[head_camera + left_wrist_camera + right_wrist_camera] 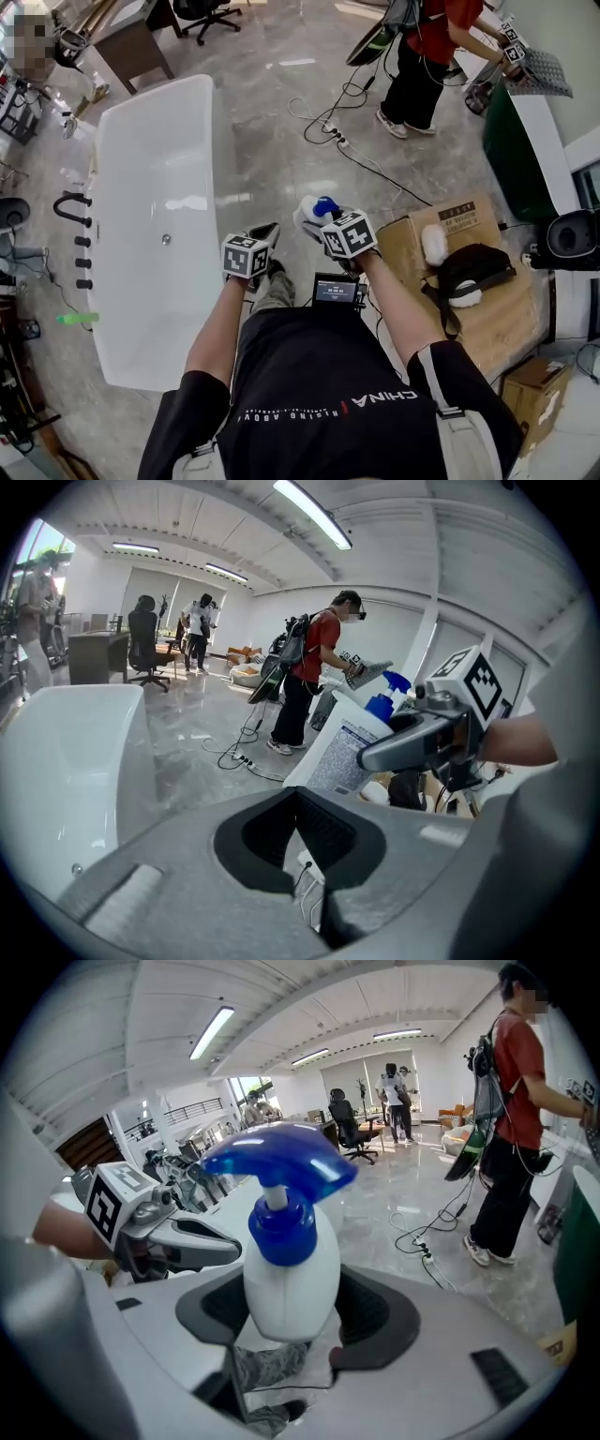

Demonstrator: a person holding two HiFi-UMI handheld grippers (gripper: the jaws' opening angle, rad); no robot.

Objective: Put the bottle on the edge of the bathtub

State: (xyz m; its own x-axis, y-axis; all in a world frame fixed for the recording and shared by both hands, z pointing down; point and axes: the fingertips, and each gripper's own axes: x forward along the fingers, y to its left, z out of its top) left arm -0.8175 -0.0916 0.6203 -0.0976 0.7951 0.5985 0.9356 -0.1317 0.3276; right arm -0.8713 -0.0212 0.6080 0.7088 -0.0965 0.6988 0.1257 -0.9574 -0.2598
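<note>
Two tongs are up in front of me, over the floor (281,131) just R of the tub (211,141). R tongs (286,1314) clamp the bottle (281,1274): white body w/ a blue spray head. The pads press on both sides of the body low down, and the head sticks out past the tips. L tongs (296,829) look closed, pad tips meeting, nothing btwn them. They sit just beside the R ones, on the tub side. In the L gripper view the bottle shows tilted, label facing that cam. The bottle is in the air, apart from the tub, not on its edge.

The tub is white and long, w/ a drain near its middle and dark fittings along its far L side. On the floor to my R lies flattened cardboard (427,234) w/ a black bag (478,267) on it. A cable (375,169) runs across the floor ahead, toward a person in a red top (433,33) standing well apart from me. Can't tell what that person handles.
</note>
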